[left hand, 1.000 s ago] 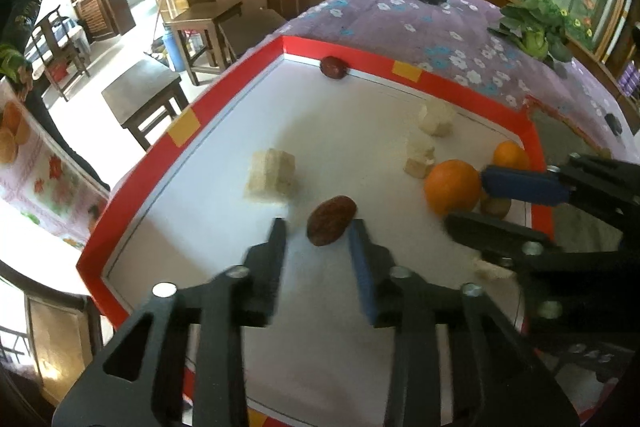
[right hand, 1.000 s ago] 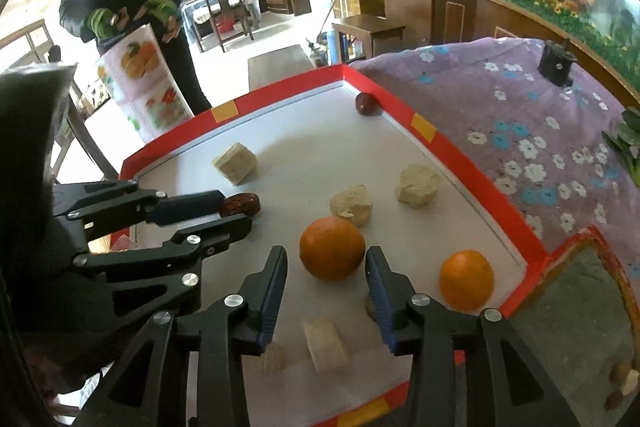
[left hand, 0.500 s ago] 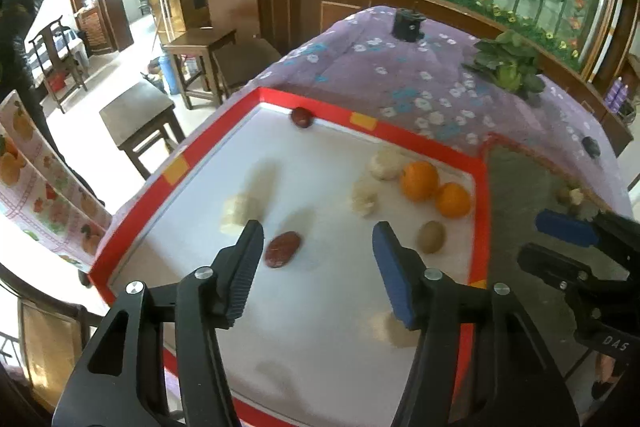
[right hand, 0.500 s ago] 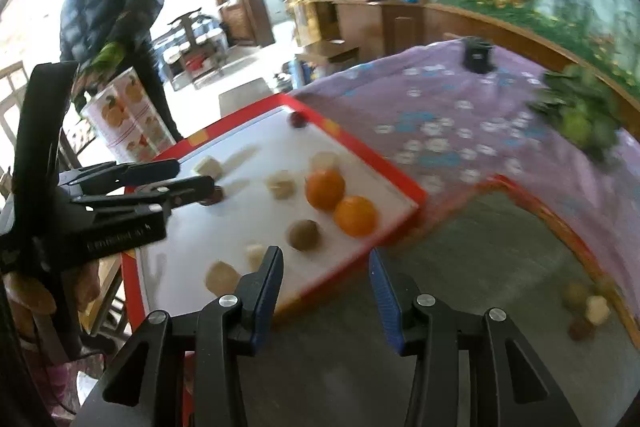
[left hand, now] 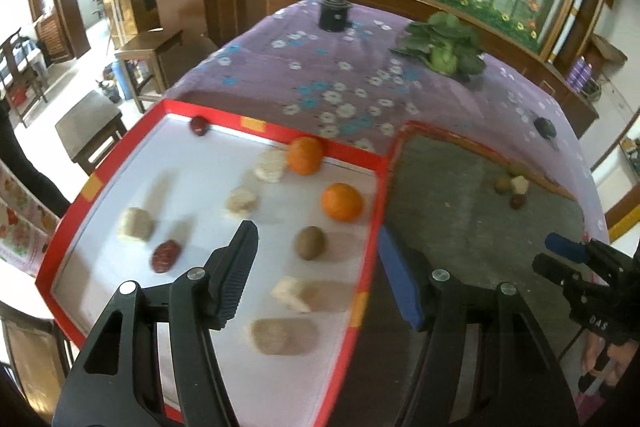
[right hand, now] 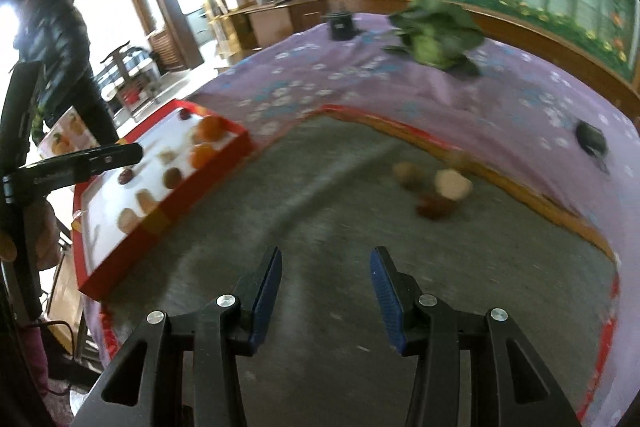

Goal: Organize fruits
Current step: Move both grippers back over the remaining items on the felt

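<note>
A red-rimmed white tray holds two oranges, a kiwi, two red dates and several pale chunks. My left gripper hovers above the tray's near right part. Its jaws are opening and grip nothing; the kiwi shows through the gap, lower down. My right gripper is open and empty over the grey mat. At the mat's far side lie a kiwi, a pale chunk and a date.
A purple flowered cloth covers the table. On it sit a leafy green vegetable, a black cup and a small dark object. A person in a dark jacket stands beyond the tray. Wooden stools stand left of the table.
My left gripper rose off the date, drifted right, and its jaws widened. My right gripper swung from the orange in the tray to above the grey mat, opening a little.
</note>
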